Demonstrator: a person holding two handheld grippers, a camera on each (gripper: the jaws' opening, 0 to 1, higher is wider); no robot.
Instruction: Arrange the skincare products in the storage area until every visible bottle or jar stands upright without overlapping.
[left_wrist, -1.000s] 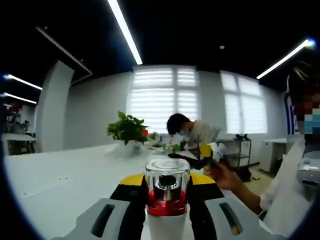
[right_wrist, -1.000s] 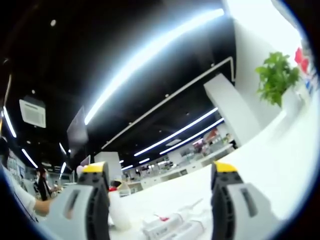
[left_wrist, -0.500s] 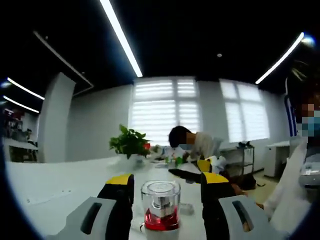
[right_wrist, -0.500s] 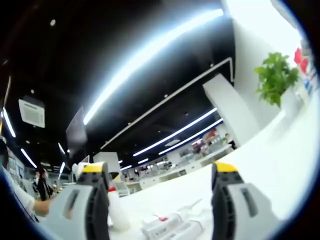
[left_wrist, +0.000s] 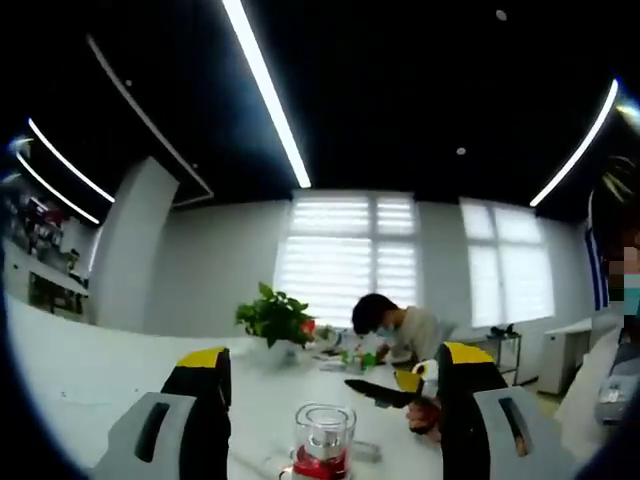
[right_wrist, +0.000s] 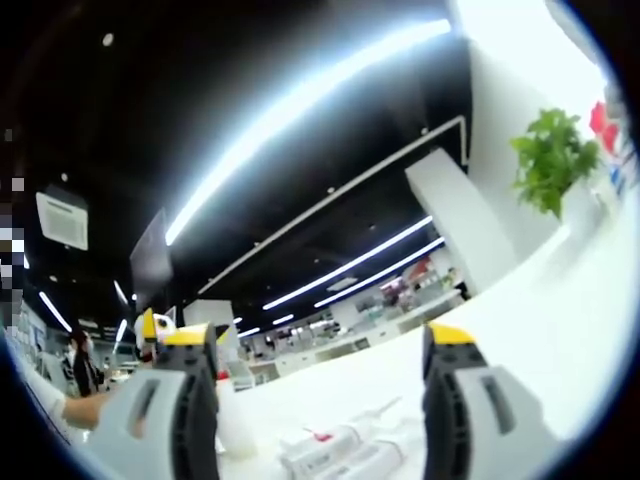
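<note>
Your left gripper (left_wrist: 325, 400) has its jaws spread wide and empty; the bottle (left_wrist: 323, 452) stands upright on the counter (left_wrist: 80, 375) between them, untouched. Your right gripper (right_wrist: 320, 385) is also spread and empty, with two tubes (right_wrist: 345, 450) lying flat near its jaws. Risk: a careless sideways move of the left jaws could tip the bottle. The tubes are not yet stood up.

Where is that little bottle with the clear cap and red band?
In the left gripper view, the bottle stands upright on the white table, between the open left gripper's jaws, nearer than the potted plant.
</note>
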